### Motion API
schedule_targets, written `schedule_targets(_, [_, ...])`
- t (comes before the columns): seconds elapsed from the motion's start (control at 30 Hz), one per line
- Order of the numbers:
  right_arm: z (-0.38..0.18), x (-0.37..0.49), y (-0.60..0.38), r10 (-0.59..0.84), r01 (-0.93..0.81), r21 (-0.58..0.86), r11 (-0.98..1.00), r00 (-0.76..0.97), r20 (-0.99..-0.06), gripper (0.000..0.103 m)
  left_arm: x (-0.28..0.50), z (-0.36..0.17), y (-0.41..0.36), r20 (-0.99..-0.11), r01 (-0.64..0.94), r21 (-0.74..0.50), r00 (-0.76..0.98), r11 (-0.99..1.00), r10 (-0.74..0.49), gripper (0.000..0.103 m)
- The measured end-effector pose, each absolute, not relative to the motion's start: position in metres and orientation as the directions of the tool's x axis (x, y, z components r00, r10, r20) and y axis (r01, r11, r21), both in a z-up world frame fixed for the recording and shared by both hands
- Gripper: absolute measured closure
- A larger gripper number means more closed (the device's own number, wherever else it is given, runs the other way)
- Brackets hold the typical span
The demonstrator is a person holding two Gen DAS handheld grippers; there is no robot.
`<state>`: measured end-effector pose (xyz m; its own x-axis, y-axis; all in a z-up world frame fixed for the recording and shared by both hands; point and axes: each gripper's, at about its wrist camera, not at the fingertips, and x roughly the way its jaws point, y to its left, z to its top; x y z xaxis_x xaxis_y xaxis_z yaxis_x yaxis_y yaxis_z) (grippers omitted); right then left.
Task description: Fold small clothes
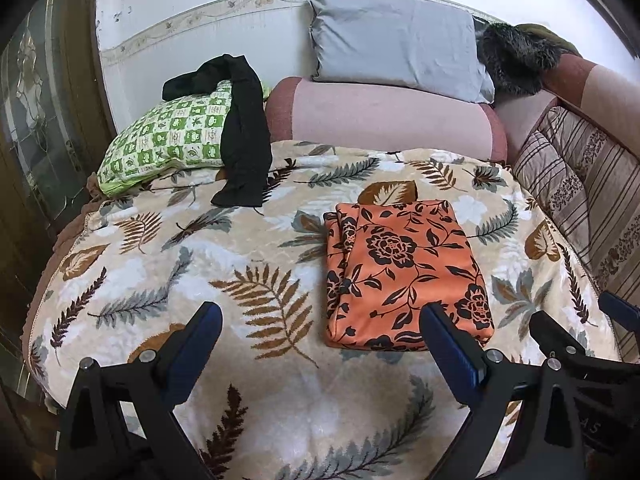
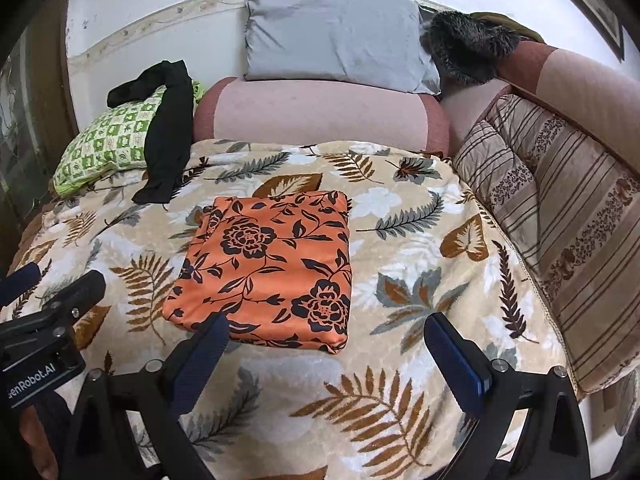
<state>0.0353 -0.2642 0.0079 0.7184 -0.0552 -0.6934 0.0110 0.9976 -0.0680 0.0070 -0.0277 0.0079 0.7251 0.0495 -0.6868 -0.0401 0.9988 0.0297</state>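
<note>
A: Writing first. Lower left of right wrist view, white print on the black body of the left gripper [image 2: 24, 280]: "enRobot.AI", 1st letters cut by the frame edge. Lower right of left wrist view, faint "AS" on the right gripper [image 1: 576, 312], rest unreadable.

B: Nothing legible on the clothes. Orange floral garment [image 2: 266, 266] folded into a neat rectangle, center of frame in right view, center-right in left view [image 1: 404, 272]. Lying flat on the leaf-print blanket [image 2: 420, 280].

A: Long axis running near-to-far, bottom of frame up toward the cushions, tilted a bit. Layered fold edges stacked on its left side, near edge rounded.

B: Fingers now. Left gripper [image 1: 320, 320] wide open, blue pads spread, holding nothing; right pad [image 1: 444, 340] overlapping the garment's near edge in frame, contact can't tell. Right gripper [image 2: 328, 332] also spread wide, empty; left pad [image 2: 208, 340] over the near left corner of the garment, touching or hovering unclear.

A: Upper left, both views: black garment [image 1: 244, 132] draped over green checked pillow [image 1: 168, 136], unfolded, tail trailing down onto the blanket. Well apart from the orange one.

B: Behind: pink bolster [image 1: 384, 116], grey pillow [image 1: 396, 44] leaning on the wall. Striped cushion [image 2: 560, 208] at right.
</note>
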Motion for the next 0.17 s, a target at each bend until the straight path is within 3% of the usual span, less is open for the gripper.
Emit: schedule_targets(0.17, [0.0066,0.0413,-0.261,-0.053,0.006,-0.07,0.998,0.716,-0.696,0.004,0.013,0.0083,-0.0292,-0.677,-0.016,0.035,0.735,0.999,0.035,0.004])
